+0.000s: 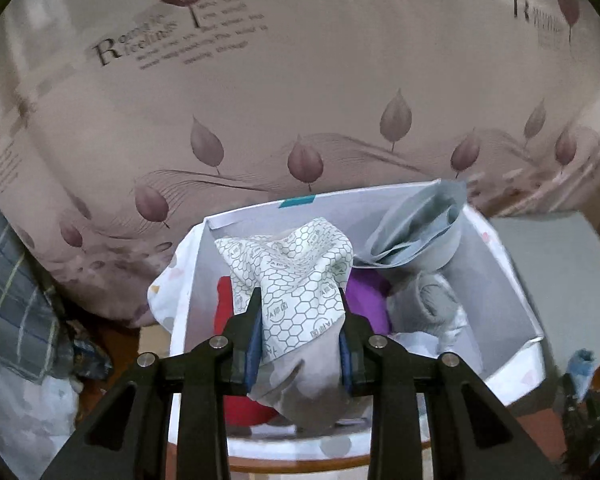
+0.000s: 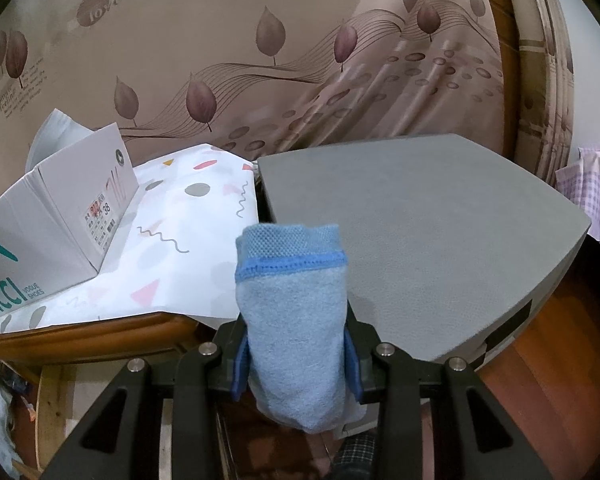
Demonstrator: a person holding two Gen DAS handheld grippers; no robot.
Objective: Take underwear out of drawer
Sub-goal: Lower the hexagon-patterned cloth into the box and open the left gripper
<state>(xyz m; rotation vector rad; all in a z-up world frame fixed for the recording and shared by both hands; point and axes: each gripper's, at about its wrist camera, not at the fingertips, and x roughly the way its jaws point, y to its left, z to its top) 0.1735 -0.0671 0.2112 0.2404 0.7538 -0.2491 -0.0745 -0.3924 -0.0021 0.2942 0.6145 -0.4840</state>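
Note:
In the left wrist view my left gripper [image 1: 299,320] is shut on a beige piece of underwear [image 1: 296,280] with a white honeycomb-print lining, held up above the white box [image 1: 512,280] that serves as the drawer. Inside the box lie a red garment [image 1: 223,304], a purple one [image 1: 370,300] and grey ones [image 1: 428,304]; a grey-blue piece [image 1: 420,228] hangs over the far wall. In the right wrist view my right gripper [image 2: 296,344] is shut on a rolled light-blue cloth [image 2: 296,312], held over the edge of a grey pad [image 2: 440,240].
The box [image 2: 48,224] stands on a white patterned cloth [image 2: 188,232] over a wooden table [image 2: 100,336]. A leaf-print curtain [image 1: 260,100] hangs behind. A plaid cloth [image 1: 12,288] lies at the left, a pink checked cloth [image 2: 596,196] at the far right.

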